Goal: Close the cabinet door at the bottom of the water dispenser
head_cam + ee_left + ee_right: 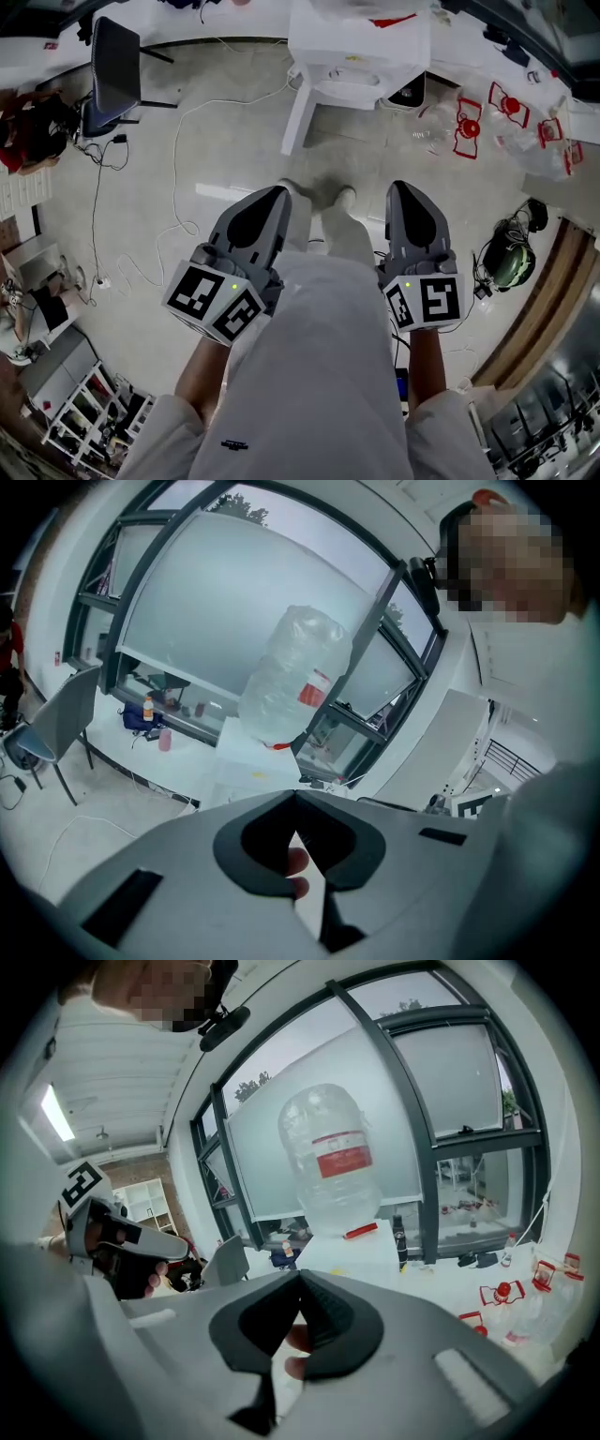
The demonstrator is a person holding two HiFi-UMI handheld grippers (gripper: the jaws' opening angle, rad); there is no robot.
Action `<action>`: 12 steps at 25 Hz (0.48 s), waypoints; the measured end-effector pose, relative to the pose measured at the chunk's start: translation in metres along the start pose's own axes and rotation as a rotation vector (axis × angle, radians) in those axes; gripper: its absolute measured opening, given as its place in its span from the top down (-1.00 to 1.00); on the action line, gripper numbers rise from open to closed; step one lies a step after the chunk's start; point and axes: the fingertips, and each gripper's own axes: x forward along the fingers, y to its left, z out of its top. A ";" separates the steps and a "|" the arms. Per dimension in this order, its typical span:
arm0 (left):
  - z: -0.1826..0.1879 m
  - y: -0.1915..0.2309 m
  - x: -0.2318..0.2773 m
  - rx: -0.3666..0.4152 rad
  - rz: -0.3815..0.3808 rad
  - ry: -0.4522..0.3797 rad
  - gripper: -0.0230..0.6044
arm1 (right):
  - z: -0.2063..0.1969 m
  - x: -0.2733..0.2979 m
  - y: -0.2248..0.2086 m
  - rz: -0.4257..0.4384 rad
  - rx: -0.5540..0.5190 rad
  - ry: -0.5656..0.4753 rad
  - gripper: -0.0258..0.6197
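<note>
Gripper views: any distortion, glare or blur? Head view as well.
Left gripper view: strong fisheye, window frames bow, backlight washes out water bottle. Right gripper view: same bowing, dark vignetted corners. Head view: wide-angle bend, even light, no hard shadows.

Water dispenser [361,52] was cut off by the head view's top edge, its base was hidden behind the left hand-held gripper [296,794], bottle [336,1152] label print was illegible.
</note>
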 end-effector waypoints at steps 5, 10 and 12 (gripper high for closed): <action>-0.004 0.017 0.013 -0.028 0.011 0.014 0.90 | -0.013 0.030 0.012 0.057 -0.017 0.047 0.89; -0.025 0.040 0.021 -0.079 0.036 0.024 0.90 | -0.041 0.049 0.025 0.106 -0.037 0.107 0.89; -0.031 0.054 0.022 -0.089 0.051 0.026 0.90 | -0.051 0.061 0.034 0.132 -0.038 0.122 0.89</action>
